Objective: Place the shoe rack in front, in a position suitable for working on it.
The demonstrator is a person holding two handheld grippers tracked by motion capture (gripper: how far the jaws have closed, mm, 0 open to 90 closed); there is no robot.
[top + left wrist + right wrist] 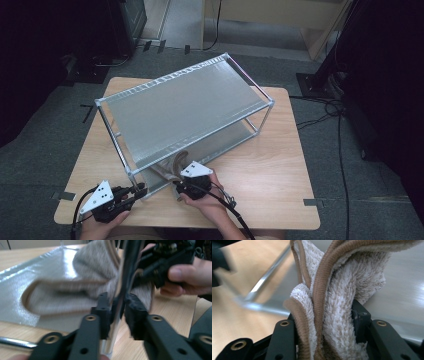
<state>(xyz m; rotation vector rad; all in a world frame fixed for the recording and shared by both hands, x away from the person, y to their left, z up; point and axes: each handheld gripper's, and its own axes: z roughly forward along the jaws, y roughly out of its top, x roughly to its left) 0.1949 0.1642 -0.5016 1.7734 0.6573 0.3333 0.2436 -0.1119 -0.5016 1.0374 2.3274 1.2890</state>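
Observation:
A beige terry towel (pixel 172 164) with brown piping lies bunched at the front edge of the lower shelf of a metal rack (pixel 185 107). My right gripper (pixel 180 181) is shut on the towel (pixel 342 290), whose folds fill the space between the jaws of this gripper (pixel 324 320). My left gripper (pixel 141 189) sits at the rack's front left corner. Its jaws (pixel 117 307) stand on either side of the chrome corner post (pixel 110 340), with a gap on one side. In the left gripper view the towel (pixel 75 290) droops over the silver shelf mat (pixel 30 277), held by the right gripper (pixel 150 272).
The two-tier rack stands askew across a wooden table (pixel 280 165), its top shelf tilted towards me. A chrome rail (pixel 267 275) edges the lower shelf. Bare tabletop lies right of the rack. Cables and dark stands (pixel 325 80) surround the table on the floor.

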